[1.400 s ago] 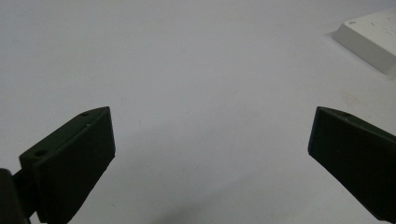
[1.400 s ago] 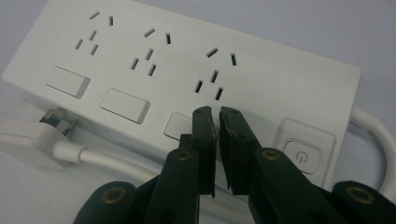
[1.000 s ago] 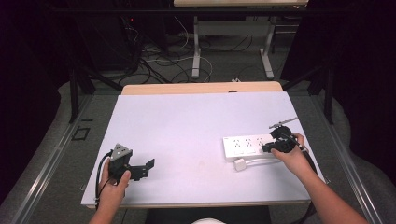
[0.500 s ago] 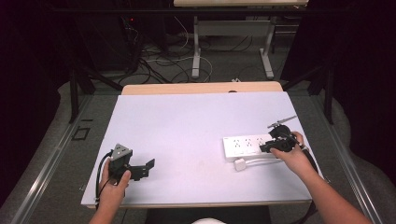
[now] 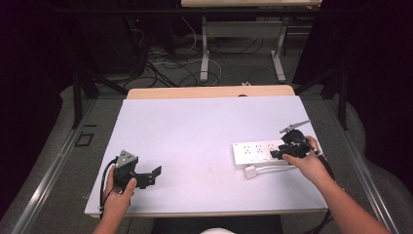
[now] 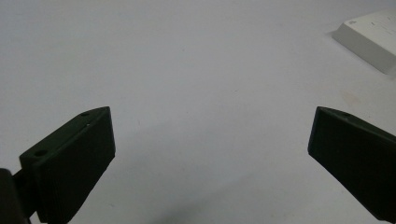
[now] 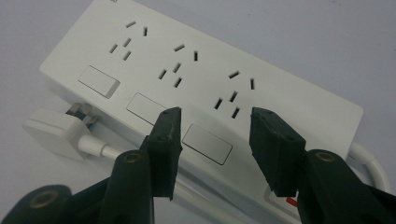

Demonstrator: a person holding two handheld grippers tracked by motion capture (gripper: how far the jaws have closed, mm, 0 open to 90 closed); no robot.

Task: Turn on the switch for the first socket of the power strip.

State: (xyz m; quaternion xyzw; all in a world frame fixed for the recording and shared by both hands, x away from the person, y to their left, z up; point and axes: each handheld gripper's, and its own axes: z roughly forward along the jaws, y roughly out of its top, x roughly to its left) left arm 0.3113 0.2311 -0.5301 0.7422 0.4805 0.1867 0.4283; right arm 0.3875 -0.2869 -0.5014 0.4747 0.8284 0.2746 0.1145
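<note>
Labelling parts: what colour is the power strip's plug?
White, like the power strip; the plug shows best in the right gripper view.

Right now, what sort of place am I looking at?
Probably a lab or workshop bench set up for recording. A bare white table holds just a power strip, dark curtains hang around it, and loose cables lie on the floor behind.

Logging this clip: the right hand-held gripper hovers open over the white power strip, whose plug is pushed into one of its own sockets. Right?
Not quite. The plug lies loose on the table beside the power strip, prongs bare, as the right gripper view shows. The rest holds: the right hand-held gripper is open over the strip.
</note>
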